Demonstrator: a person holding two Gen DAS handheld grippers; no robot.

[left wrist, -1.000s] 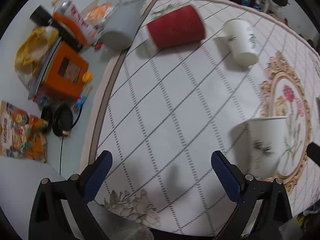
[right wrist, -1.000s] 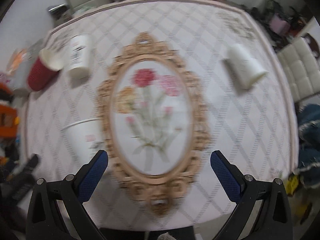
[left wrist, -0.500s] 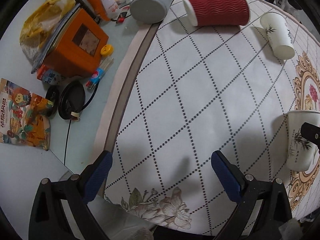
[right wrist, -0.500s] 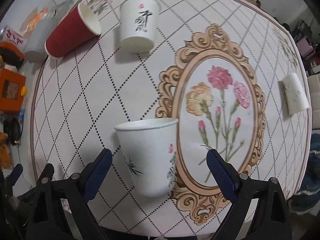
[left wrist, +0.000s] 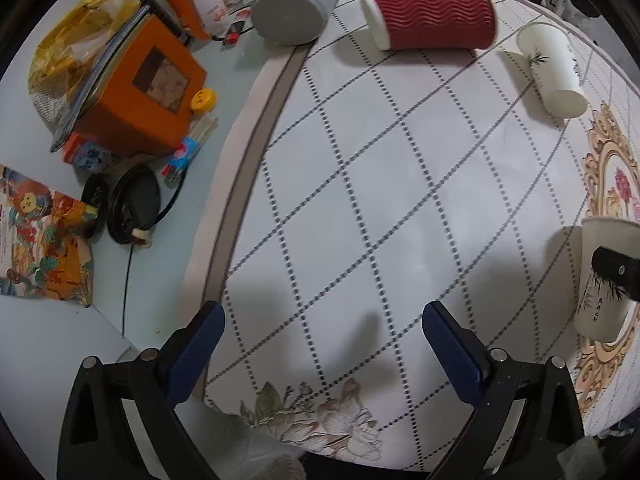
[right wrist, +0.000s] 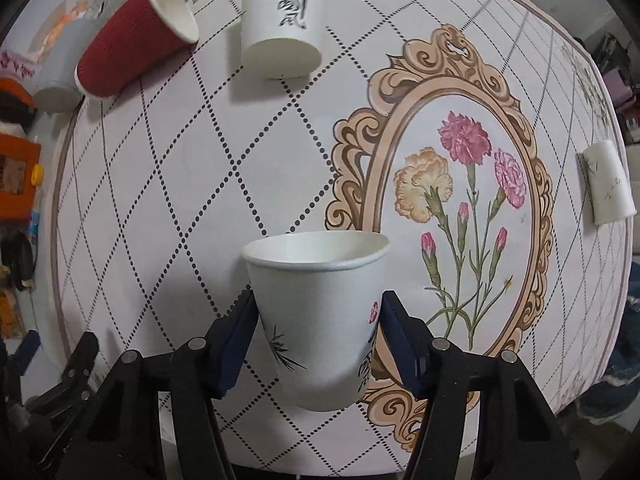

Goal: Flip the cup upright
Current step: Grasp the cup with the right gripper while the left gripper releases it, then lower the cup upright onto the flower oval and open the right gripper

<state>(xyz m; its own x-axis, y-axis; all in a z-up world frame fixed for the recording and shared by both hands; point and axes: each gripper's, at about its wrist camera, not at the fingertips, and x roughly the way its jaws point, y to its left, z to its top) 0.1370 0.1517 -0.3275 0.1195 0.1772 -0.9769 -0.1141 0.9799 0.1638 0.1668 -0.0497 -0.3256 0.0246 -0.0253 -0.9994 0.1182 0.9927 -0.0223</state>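
Note:
A white paper cup (right wrist: 320,320) with ink drawings stands upright, mouth up, near the table's front edge; it also shows at the right edge of the left wrist view (left wrist: 604,280). My right gripper (right wrist: 318,332) is shut on this cup, its blue pads pressing both sides. My left gripper (left wrist: 322,344) is open and empty above the checked cloth. A red ribbed cup (left wrist: 430,12) lies on its side at the back. A white cup (left wrist: 554,70) lies on its side beside it. Another white cup (right wrist: 608,182) lies at the far right.
The round table has a checked cloth with a flower medallion (right wrist: 460,184). On the left are a grey cup (left wrist: 292,10), an orange box (left wrist: 140,92), a yellow bag (left wrist: 68,60), black lids (left wrist: 128,208) and a printed packet (left wrist: 44,240).
My right gripper has moved in around the upright white cup and closed on it. The left gripper has shifted a little nearer the table and stays open.

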